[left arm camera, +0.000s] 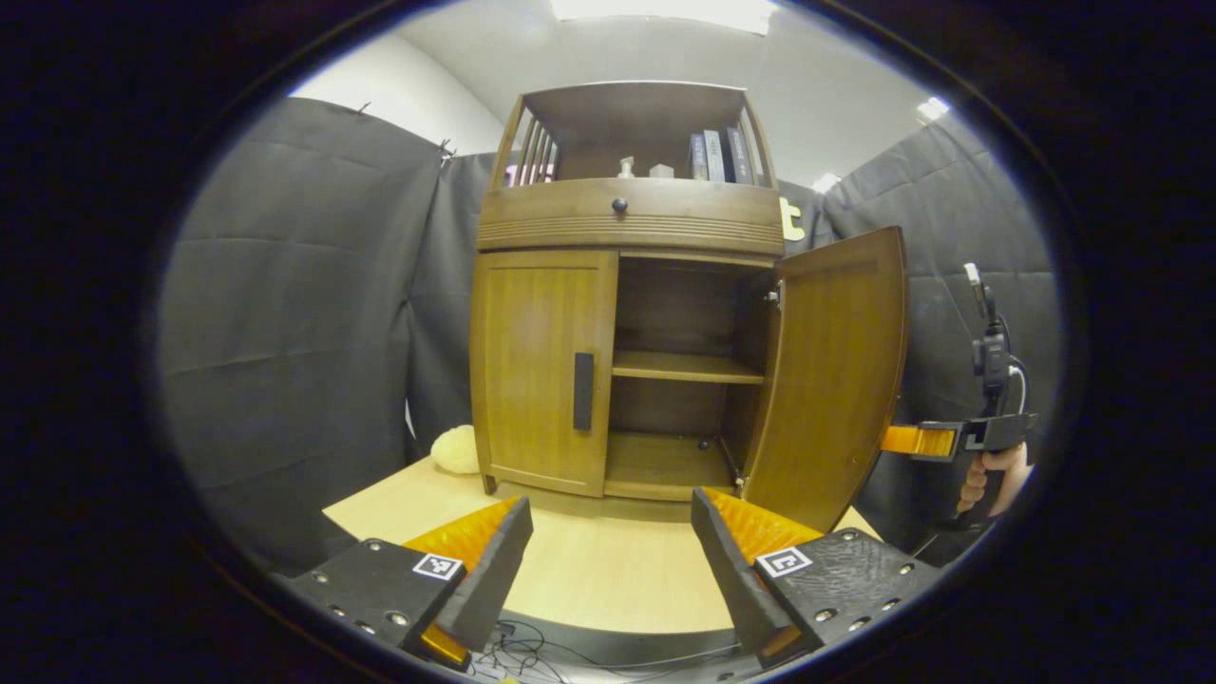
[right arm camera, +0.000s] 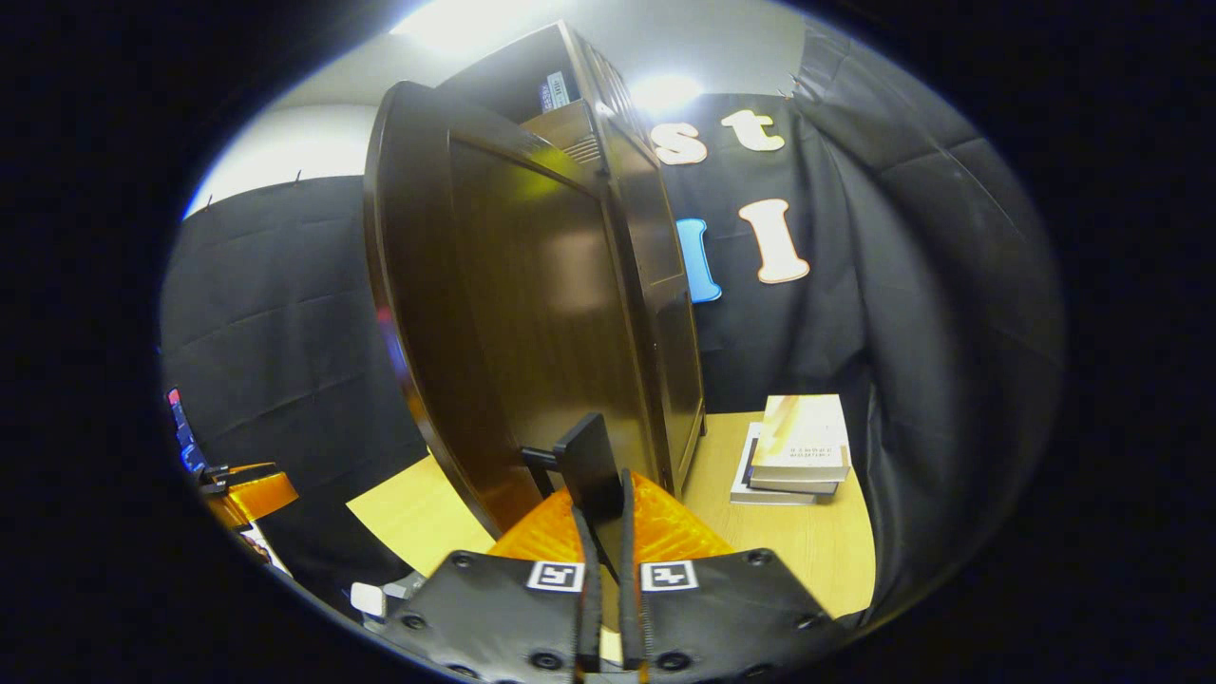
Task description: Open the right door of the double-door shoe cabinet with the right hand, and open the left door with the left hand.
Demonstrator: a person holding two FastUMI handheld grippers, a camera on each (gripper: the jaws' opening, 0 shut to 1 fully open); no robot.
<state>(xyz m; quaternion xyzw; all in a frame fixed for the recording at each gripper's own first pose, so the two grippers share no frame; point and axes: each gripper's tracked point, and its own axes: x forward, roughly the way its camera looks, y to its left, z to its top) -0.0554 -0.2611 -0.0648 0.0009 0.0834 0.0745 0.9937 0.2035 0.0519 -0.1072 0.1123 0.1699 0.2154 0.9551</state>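
Observation:
The wooden shoe cabinet (left arm camera: 627,214) stands on a light table (left arm camera: 589,570). Its left door (left arm camera: 537,366) is closed, with a black handle (left arm camera: 582,390) at its inner edge. The right door (left arm camera: 836,380) is swung wide open and shows bare shelves inside. My left gripper (left arm camera: 608,551) is open, low in front of the cabinet and apart from it. In the right gripper view, my right gripper (right arm camera: 604,532) is shut on the right door's black handle (right arm camera: 589,456) on the door (right arm camera: 532,313). From the left gripper view, the right gripper (left arm camera: 917,440) pokes out behind the open door, held by a hand (left arm camera: 993,475).
Two stacked books (right arm camera: 798,442) lie on the table to the cabinet's right. A pale fluffy object (left arm camera: 456,448) sits at the cabinet's left foot. Books (left arm camera: 717,155) and small items stand on the top shelf. Black cloth walls surround the table.

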